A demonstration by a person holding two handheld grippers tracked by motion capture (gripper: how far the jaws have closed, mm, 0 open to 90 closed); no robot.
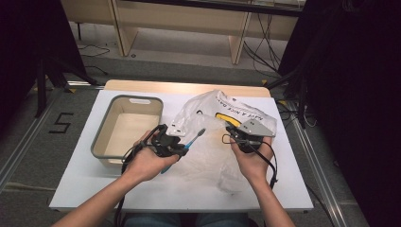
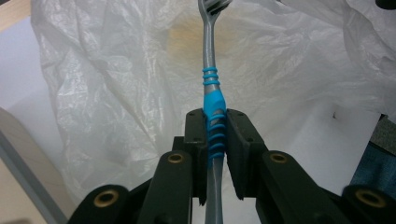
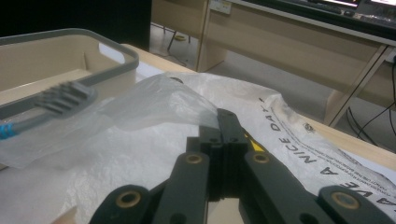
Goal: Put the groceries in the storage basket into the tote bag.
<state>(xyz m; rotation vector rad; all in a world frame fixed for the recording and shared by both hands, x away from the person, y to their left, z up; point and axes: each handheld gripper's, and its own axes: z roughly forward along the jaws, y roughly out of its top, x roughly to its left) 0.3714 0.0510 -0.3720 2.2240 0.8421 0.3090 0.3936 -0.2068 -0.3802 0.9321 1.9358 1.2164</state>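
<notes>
Your left claw [image 2: 216, 140] is clamped on the ribbed blue grip of the toothbrush [image 2: 211, 88], a light, stiff item held above the middle of the worktop [image 1: 75, 179]. Your right claw [image 3: 225, 122] is pinched shut on the plastic bag [image 3: 154, 100], which is thin, limp and slippery; hold it at the mouth edge. Its print reads "A NICE DAY".

Blue-and-grey toothbrush [image 2: 212, 107], clamped at the ribbed blue grip, bristle head slanting up and away over the bag, handle end trailing back toward the near edge of the surface. Thin white plastic bag [image 1: 222, 142], crumpled and translucent, printed with black lettering and a yellow mark, spread across the right half of the surface [image 1: 85, 175], one edge pinched and lifted near its middle.
</notes>
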